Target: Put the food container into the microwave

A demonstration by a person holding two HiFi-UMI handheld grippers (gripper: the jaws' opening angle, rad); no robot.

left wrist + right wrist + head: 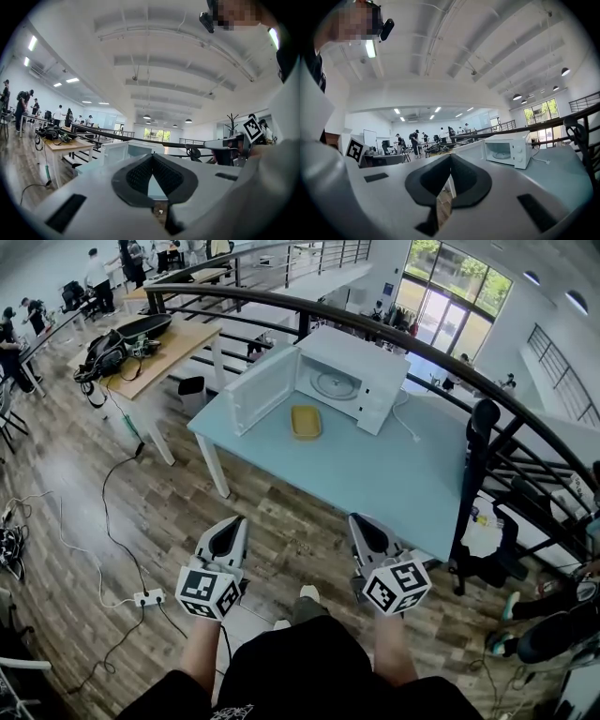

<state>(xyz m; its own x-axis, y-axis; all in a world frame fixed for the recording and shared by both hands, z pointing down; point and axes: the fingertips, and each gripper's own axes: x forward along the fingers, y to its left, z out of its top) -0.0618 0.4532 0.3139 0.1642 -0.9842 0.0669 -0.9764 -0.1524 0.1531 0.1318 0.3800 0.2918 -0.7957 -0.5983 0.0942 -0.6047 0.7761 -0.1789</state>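
The yellow food container (pixel 306 421) lies on the light blue table (pixel 375 479), just in front of the white microwave (pixel 352 381). The microwave's door (pixel 261 388) stands swung open to the left, and its glass turntable shows inside. Both grippers are held low by the person's legs, over the wooden floor and short of the table. My left gripper (pixel 232 523) (pixel 152 156) is shut with nothing in it. My right gripper (pixel 359 521) (pixel 451 156) is also shut and empty. The right gripper view has the microwave (pixel 508 150) ahead on the right.
A black curved railing (pixel 394 329) runs behind the table, with a black post (pixel 469 484) at the table's right end. A wooden desk (pixel 164 348) with bags stands back left. A power strip (pixel 148 597) and cables lie on the floor at left. People stand far back left.
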